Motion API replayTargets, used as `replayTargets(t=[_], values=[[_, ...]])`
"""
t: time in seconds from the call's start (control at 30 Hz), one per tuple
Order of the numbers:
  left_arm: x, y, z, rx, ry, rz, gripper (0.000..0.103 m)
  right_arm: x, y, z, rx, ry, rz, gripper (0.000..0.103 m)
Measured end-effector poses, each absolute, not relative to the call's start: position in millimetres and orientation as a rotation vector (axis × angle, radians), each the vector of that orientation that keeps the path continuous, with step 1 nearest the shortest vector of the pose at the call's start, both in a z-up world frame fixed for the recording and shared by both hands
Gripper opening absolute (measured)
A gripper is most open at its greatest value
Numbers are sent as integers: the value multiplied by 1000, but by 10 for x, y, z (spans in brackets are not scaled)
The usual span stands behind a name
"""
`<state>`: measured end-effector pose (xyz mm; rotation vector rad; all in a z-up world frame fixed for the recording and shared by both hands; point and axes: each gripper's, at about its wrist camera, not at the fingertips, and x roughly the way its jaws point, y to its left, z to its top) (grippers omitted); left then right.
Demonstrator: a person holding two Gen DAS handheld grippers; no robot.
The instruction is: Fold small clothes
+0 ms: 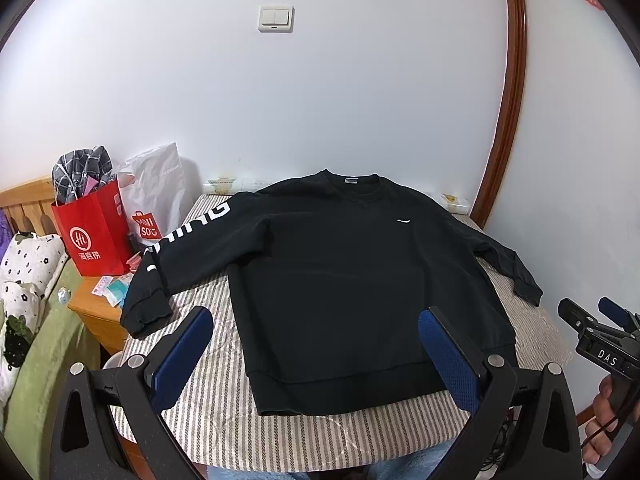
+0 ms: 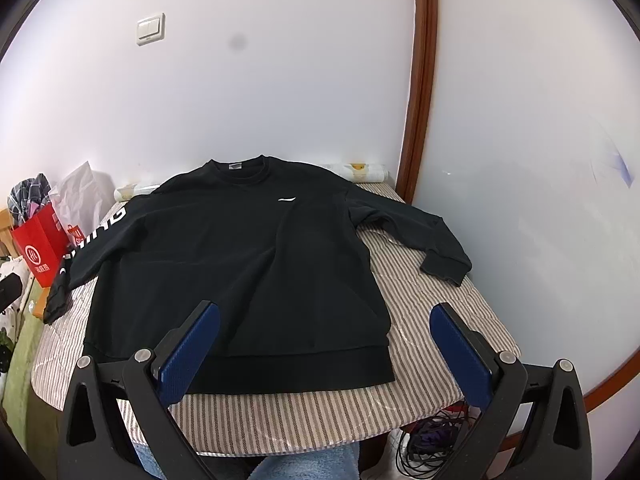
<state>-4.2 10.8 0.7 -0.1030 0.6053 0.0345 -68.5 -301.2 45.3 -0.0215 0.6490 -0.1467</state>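
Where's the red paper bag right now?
In the left wrist view, the red paper bag stands at the left, off the table's edge, on a wooden nightstand beside the white Miniso bag, just past the sweatshirt sleeve.

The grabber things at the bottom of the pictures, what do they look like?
Each one is a black plastic frame with silver round bolts and two flat fingers covered in bumpy dark blue pads. The left gripper and the right gripper look just the same. Seen from the left camera, the right one carries a small label reading DAS, and a thin dark cable runs by the hand holding its handle.
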Motion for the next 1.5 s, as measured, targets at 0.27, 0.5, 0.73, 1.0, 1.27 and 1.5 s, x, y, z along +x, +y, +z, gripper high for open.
replayTargets(t=[0.27, 0.5, 0.73, 1.0, 1.27, 1.5], values=[[-34, 123, -4, -112, 606, 23, 103, -698, -3012, 495, -24, 645, -150, 103], [-66, 130, -11, -113, 602, 20, 103, -710, -3010, 527, -29, 648, -155, 103], [-68, 137, -19, -110, 601, 23, 103, -701, -3008, 537, -30, 650, -155, 103], [-57, 149, -20, -109, 601, 24, 103, -695, -3022, 521, -29, 657, -158, 103], [-65, 153, -21, -106, 597, 22, 103, -686, -3042, 518, -29, 656, -157, 103], [-74, 148, -18, -106, 594, 24, 103, -689, -3071, 504, -29, 656, -164, 103]])
